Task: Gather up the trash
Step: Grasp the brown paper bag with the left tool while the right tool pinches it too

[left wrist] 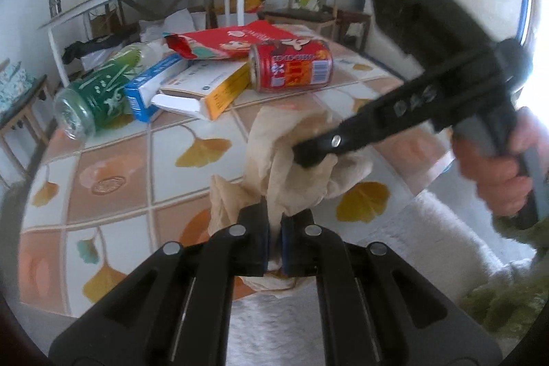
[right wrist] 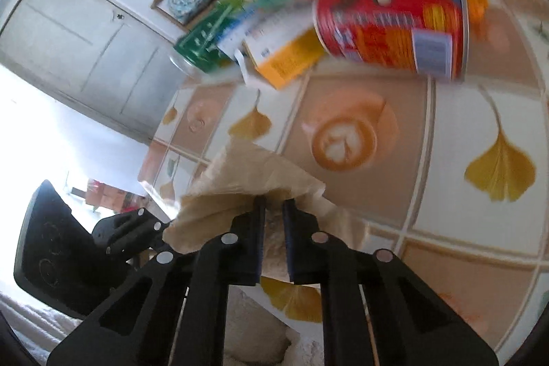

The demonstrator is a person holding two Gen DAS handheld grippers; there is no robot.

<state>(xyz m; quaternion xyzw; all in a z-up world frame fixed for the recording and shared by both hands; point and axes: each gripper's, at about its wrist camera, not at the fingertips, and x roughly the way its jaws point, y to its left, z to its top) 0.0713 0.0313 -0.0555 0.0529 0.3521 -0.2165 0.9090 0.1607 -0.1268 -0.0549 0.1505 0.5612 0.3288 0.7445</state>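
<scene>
Beige, crumpled paper bag (left wrist: 274, 167) sits low in the middle of the left wrist frame, above the near edge of the tablecloth (left wrist: 192, 126). We pinch it with both tongs: the left gripper (left wrist: 274, 228) clamps its lower fold, the right gripper (right wrist: 273, 211) bites into it from the right. To do this well, we judge we should keep both grips firm and spread the mouth gently, since thin paper tears. Red can (left wrist: 291, 67), boxes (left wrist: 199, 88) and green bottle (left wrist: 96, 95) wait in the upper left.
</scene>
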